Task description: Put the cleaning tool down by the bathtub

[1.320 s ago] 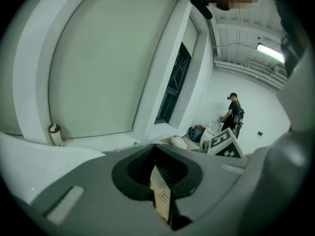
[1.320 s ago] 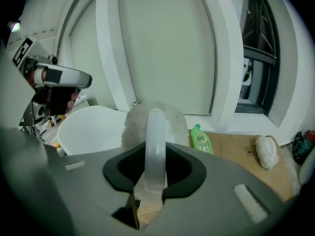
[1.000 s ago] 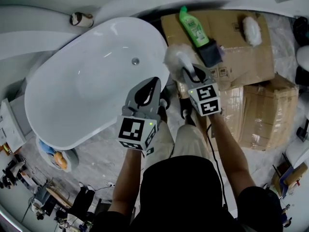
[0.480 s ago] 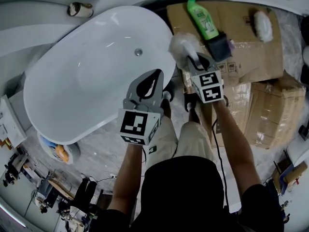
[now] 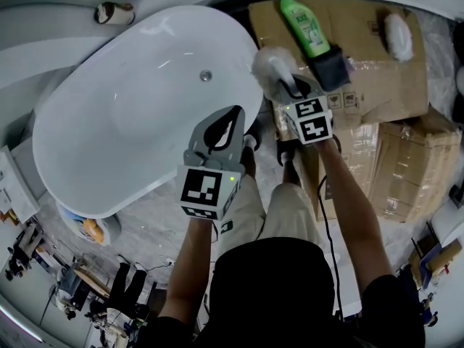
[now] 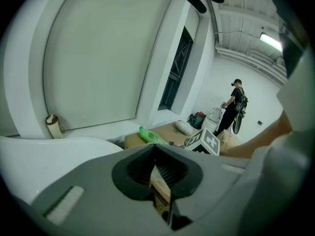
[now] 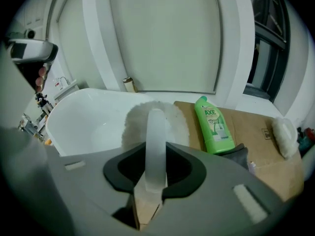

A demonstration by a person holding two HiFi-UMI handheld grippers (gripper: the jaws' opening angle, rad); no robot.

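The right claw (image 5: 293, 90) is clamping its jaws on the pale, translucent handle of the cleaning tool (image 5: 271, 67), which is running up between the pads to a fluffy white head. In the head view that head is showing over the near rim of the white bathtub (image 5: 109, 136), right where the tub is meeting the flattened cardboard (image 5: 377, 93); whether it is touching either one cannot be told. The left claw (image 5: 233, 114) is hanging beside it over the tub's edge, its jaws meeting at the tips and gripping nothing. A green bottle (image 5: 306, 27) is lying on the cardboard beyond the tool, with a dark cloth (image 5: 332, 67) just beside it and a white pad (image 5: 399, 36) further right.
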